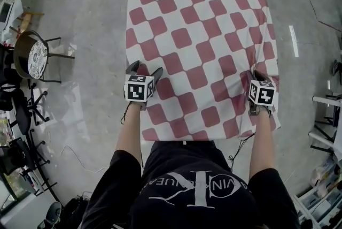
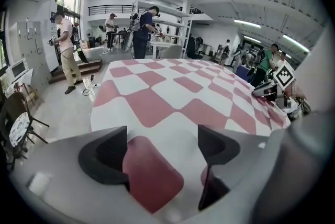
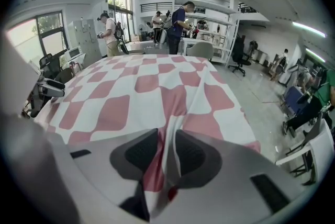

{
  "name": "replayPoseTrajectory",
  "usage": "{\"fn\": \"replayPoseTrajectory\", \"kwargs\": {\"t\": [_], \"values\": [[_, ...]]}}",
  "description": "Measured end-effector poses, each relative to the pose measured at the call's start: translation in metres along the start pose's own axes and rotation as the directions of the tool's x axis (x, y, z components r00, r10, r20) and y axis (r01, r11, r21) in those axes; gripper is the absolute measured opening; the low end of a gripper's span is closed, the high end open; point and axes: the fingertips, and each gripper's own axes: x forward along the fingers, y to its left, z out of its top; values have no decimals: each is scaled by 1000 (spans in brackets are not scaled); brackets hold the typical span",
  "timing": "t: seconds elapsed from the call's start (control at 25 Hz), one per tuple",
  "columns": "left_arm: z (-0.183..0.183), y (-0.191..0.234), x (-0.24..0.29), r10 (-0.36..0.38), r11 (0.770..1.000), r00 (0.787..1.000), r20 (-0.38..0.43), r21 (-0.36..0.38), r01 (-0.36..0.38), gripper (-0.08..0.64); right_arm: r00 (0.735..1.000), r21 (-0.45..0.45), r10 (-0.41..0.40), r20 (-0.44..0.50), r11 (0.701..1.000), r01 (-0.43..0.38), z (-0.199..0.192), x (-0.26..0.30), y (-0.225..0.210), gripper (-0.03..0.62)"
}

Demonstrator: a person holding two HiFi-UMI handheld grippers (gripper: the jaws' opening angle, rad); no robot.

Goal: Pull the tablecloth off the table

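Tablecloth (image 1: 197, 46) fold in right claw (image 3: 166, 139)

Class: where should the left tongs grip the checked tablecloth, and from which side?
Likely its near left edge, from above. The tablecloth lies flat there, so the open left tongs must pinch up a fold, as the right tongs hold.

Both arms reach forward, the left forearm (image 1: 130, 131) and right forearm (image 1: 261, 136) roughly parallel. The left gripper (image 1: 144, 69) pitches downward and its fingers (image 2: 104, 154) are spread wide, clamping nothing. The right gripper (image 1: 259, 77) also pitches downward. Its fingers (image 3: 137, 152) are drawn close together, pinching an upright fold of the tablecloth (image 3: 157, 79) between the pads.
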Motion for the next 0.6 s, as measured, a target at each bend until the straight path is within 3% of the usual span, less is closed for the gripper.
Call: {"fn": "replayPoseTrajectory", "kwargs": {"t": [0.32,0.6], "values": [[2,-20,6,-18,1000,1000,-24,20,19,408,1000,-4,-3,4,1000,3,1,0,0,117],[1,-25,8,19,998,999,-46,60,-16,391,1000,-9,-2,13,1000,3,1,-1,1,114]]}}
